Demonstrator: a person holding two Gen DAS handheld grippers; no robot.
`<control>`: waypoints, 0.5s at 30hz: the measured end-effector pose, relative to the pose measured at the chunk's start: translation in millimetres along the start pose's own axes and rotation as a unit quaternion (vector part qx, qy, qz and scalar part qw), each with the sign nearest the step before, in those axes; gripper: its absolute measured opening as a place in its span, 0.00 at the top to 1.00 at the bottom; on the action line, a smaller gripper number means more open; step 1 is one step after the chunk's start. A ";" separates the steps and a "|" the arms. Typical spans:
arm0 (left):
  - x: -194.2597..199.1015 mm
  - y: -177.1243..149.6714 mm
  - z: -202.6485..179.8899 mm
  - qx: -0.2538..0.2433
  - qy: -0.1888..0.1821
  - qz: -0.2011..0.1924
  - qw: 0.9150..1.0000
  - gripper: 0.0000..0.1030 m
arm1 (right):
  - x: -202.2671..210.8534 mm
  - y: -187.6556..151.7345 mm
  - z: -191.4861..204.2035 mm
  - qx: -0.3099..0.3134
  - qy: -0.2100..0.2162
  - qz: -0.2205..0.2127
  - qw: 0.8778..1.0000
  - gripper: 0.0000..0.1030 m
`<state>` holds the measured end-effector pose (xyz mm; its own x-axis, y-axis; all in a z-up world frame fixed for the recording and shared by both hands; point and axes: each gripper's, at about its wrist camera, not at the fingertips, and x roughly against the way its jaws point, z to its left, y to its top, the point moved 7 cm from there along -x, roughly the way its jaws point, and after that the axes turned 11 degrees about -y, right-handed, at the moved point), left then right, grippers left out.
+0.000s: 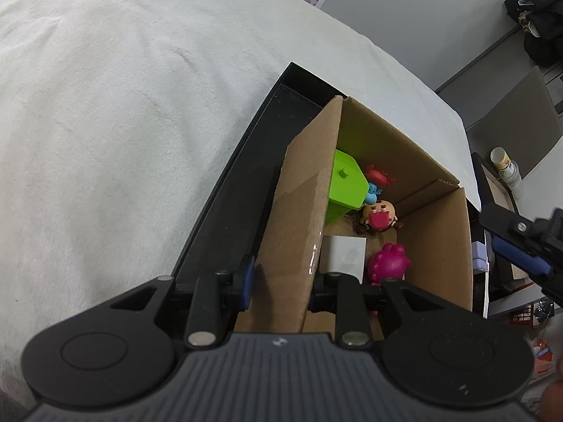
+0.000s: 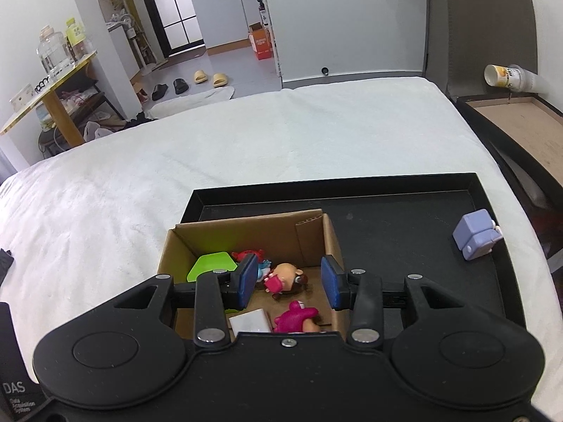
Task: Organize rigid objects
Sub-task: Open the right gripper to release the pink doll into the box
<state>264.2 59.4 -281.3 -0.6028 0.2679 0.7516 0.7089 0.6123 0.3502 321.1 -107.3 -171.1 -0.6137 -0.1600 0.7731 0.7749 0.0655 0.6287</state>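
the cardboard box (image 2: 246, 246) is sitting in the black tray (image 2: 404, 183) on the bed (image 2: 246, 133), directly under and ahead of both sets of jaws. inside it are lying a green block (image 2: 211, 263), a pink figure (image 2: 295, 314), a tan figure (image 2: 286, 274), a red toy (image 2: 248, 255) and a white card (image 2: 251, 320).

the left gripper (image 1: 281, 286) is pinching the near box wall (image 1: 292, 211): one pad is sitting outside the wall, the other inside, jaws narrow and clamped on the cardboard. it is pointing steeply down and is looking like it is steadying the box.

the right gripper (image 2: 288, 283) is hovering over the box opening, tilted down, jaws parted a little with nothing between them; the tan figure is lying just below and beyond the gap.

a purple toy (image 2: 475, 234) is still lying out on the tray floor, well off to the right of the right jaws, likely the next one to pick.

handling guess: it is looking like small hard plastic, light, stiff, smooth and a bit slippery, not fragile. best hold is probably across its flat blocky sides, pads square on, since the small bits sticking out would be rolling it. the cardboard wall is thin and bending easily, so a gentle clamp is suiting it.
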 end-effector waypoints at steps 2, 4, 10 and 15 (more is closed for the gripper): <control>0.0 0.1 0.0 0.000 0.000 0.000 1.000 0.74 | 3.6 -0.6 -4.8 -0.006 0.001 0.001 1.000 0.61; 0.0 0.1 0.0 0.000 0.001 0.000 1.000 0.74 | 6.0 -1.3 -9.8 -0.011 -0.001 0.002 1.000 0.61; -0.1 0.0 -1.0 -0.001 0.004 -0.001 1.000 0.74 | 10.3 -6.2 -25.6 -0.020 -0.004 0.010 1.000 0.59; 0.0 -0.1 -2.0 -0.002 0.006 0.000 1.000 0.74 | 15.0 -11.6 -35.8 -0.014 0.003 0.019 1.000 0.49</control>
<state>264.9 57.8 -280.2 -0.5987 0.2582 0.7582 0.7100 0.6092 0.3532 308.4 -145.7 -169.8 -0.5828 -0.1641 0.7959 0.8016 0.0449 0.5962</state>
